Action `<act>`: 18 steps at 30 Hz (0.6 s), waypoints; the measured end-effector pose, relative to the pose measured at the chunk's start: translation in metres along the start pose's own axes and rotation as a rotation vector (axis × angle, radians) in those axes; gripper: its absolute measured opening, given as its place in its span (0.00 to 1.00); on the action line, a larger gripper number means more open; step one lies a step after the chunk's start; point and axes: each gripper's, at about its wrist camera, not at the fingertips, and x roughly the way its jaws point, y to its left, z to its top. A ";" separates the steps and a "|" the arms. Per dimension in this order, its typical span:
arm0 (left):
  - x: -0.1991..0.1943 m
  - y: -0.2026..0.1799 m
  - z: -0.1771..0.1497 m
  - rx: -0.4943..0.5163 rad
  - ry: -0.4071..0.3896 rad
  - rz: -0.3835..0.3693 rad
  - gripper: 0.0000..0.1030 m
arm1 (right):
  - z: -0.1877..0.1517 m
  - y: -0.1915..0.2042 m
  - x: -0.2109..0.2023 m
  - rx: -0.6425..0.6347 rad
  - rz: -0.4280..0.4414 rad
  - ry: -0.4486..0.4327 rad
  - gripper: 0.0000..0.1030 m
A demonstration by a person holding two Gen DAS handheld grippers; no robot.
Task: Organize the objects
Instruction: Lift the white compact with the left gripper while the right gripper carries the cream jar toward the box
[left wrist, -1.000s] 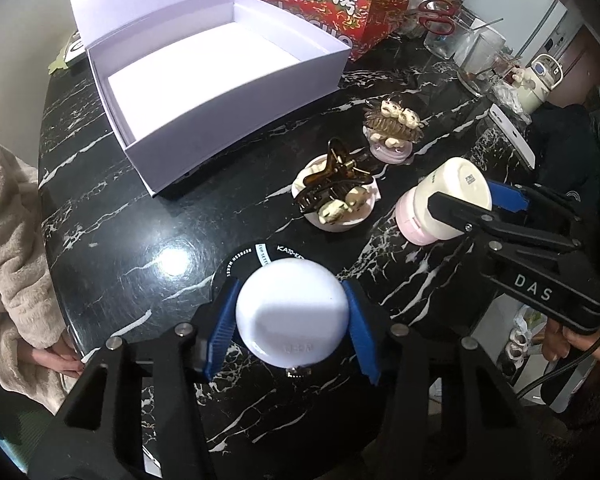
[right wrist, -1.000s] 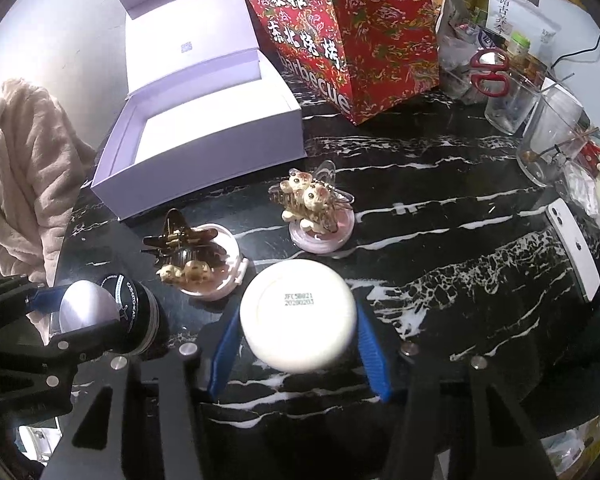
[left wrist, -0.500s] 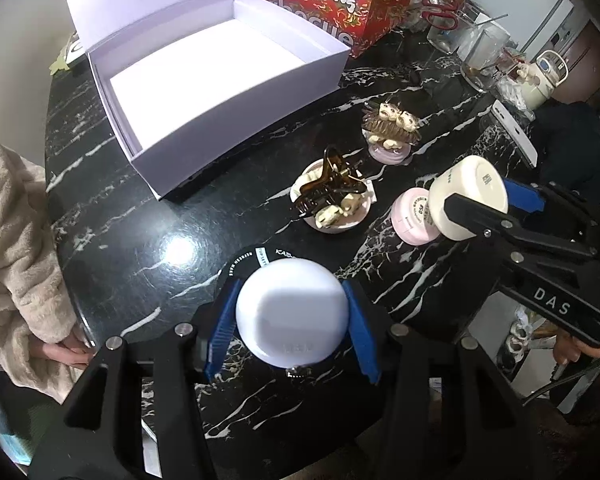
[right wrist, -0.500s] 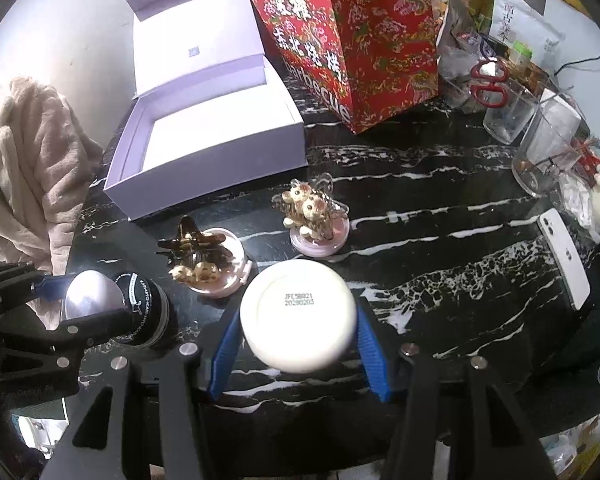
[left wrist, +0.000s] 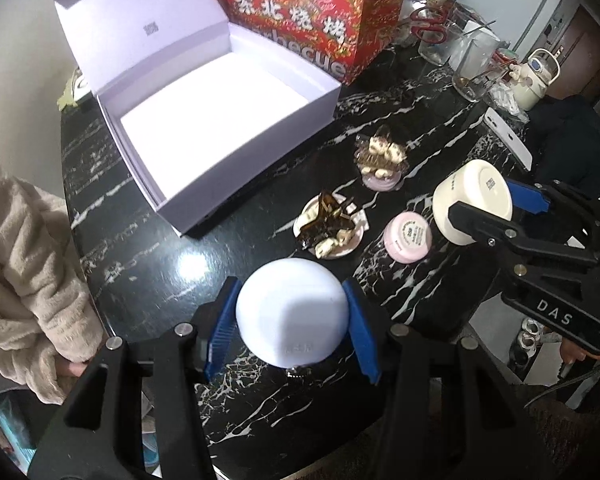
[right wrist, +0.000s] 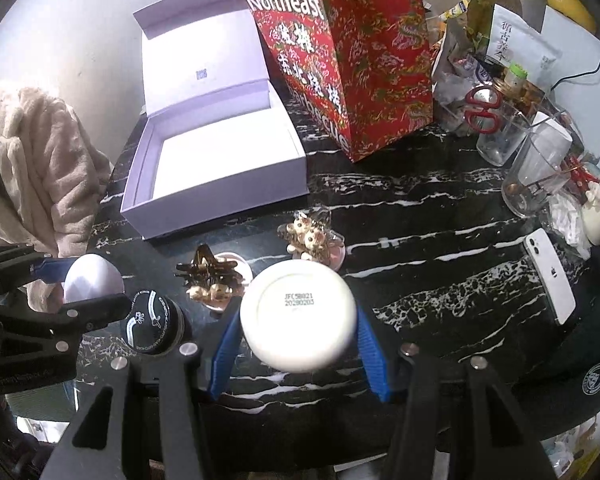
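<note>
The pale round jar (left wrist: 292, 316) sits clamped between the blue pads of the left hand-held gripper (left wrist: 292, 322), pointing steeply down and raised clear of the black marble bench (left wrist: 140, 240); in the right wrist view a black disc with white lettering (right wrist: 154, 322) lies on the bench just beside that jar; the cream jar (right wrist: 298, 316) is gripped bottom-up in the right hand-held gripper (right wrist: 298, 318), its printed code facing the camera, likewise tilted steeply down and held above the bench; just under and left of it in the left wrist view a pink jar (left wrist: 407, 236) rests on the bench; further left a brown hair claw (left wrist: 326, 222) lies on a small white dish (left wrist: 356, 236); beyond, a beaded hair clip (left wrist: 380, 154) sits on another pink lid; at the far left the open lavender box (left wrist: 228, 120) stands with its lid raised and its inside bare; behind it rises a red patterned bag (left wrist: 312, 12); a fluffy beige sleeve (left wrist: 24, 272) fills the near left edge; a white phone (right wrist: 550, 280) lies at the right.
</note>
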 end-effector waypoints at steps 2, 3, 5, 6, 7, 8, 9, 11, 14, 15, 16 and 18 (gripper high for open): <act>-0.004 -0.002 0.004 0.011 -0.006 0.001 0.49 | 0.003 -0.001 -0.003 0.001 -0.006 -0.003 0.54; -0.006 -0.003 0.006 0.019 -0.008 0.001 0.49 | 0.004 -0.001 -0.005 0.002 -0.007 -0.004 0.54; -0.009 -0.004 0.009 0.025 -0.012 0.001 0.49 | 0.008 -0.001 -0.009 0.003 -0.012 -0.007 0.54; -0.011 -0.005 0.012 0.027 -0.013 -0.002 0.49 | 0.009 -0.002 -0.010 0.003 -0.011 -0.010 0.54; -0.013 -0.005 0.014 0.030 -0.016 -0.004 0.49 | 0.010 -0.002 -0.012 0.005 -0.009 -0.014 0.54; -0.015 -0.005 0.015 0.033 -0.021 -0.005 0.49 | 0.012 -0.002 -0.013 0.006 -0.010 -0.016 0.54; -0.016 -0.006 0.017 0.036 -0.023 -0.005 0.49 | 0.013 -0.002 -0.014 0.006 -0.012 -0.019 0.54; -0.018 -0.005 0.020 0.043 -0.029 -0.006 0.49 | 0.016 -0.001 -0.016 0.008 -0.012 -0.024 0.54; -0.020 -0.003 0.024 0.050 -0.033 -0.009 0.49 | 0.020 0.000 -0.017 0.008 -0.018 -0.025 0.54; -0.020 -0.003 0.026 0.050 -0.031 -0.011 0.49 | 0.022 0.000 -0.017 0.008 -0.019 -0.025 0.54; -0.019 -0.002 0.026 0.051 -0.028 -0.015 0.49 | 0.024 0.001 -0.017 0.008 -0.020 -0.024 0.54; -0.018 -0.001 0.027 0.053 -0.025 -0.020 0.49 | 0.026 0.003 -0.016 0.004 -0.023 -0.025 0.54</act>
